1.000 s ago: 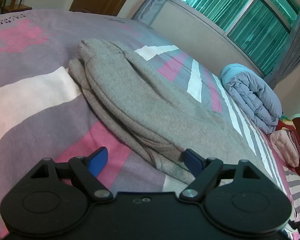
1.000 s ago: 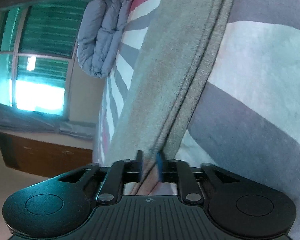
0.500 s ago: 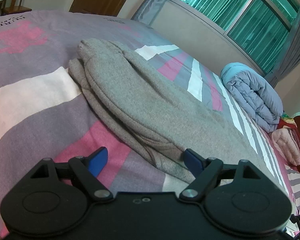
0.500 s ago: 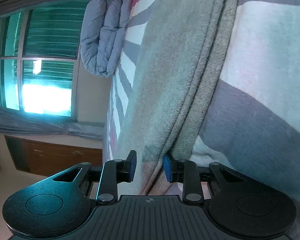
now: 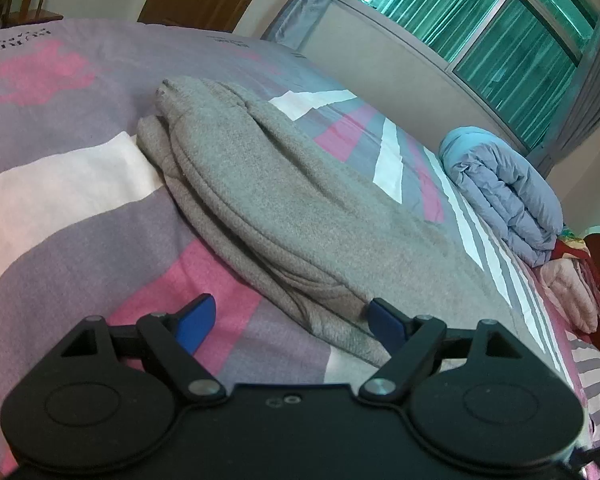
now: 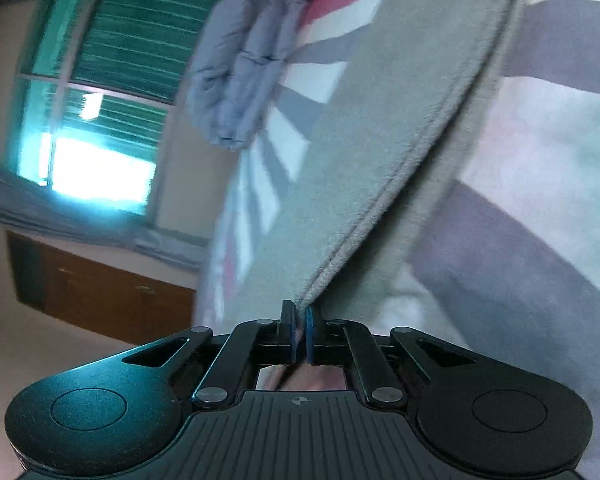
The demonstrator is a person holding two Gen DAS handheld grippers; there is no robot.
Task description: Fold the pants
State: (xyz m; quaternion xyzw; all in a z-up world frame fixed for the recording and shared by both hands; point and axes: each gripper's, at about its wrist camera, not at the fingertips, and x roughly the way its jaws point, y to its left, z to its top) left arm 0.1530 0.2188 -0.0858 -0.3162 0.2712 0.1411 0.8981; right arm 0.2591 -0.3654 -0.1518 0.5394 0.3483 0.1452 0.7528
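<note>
My right gripper (image 6: 299, 330) has its blue pads pressed together on the seamed edge of the soft grey fleece pants (image 6: 360, 160), a thin pinch of cloth between them. My left gripper (image 5: 290, 318) stands wide, holding nothing, its right pad just touching the pants' near end. The pants lie lengthwise, already doubled, on the pink, grey and white striped bedsheet (image 5: 80, 184). My worry: such a shallow pinch may catch one layer only, so lifting could peel the halves apart.

Fuzzy grey fleece pants (image 5: 284, 204) lie on smooth matt cotton bedsheet (image 5: 60, 208).
</note>
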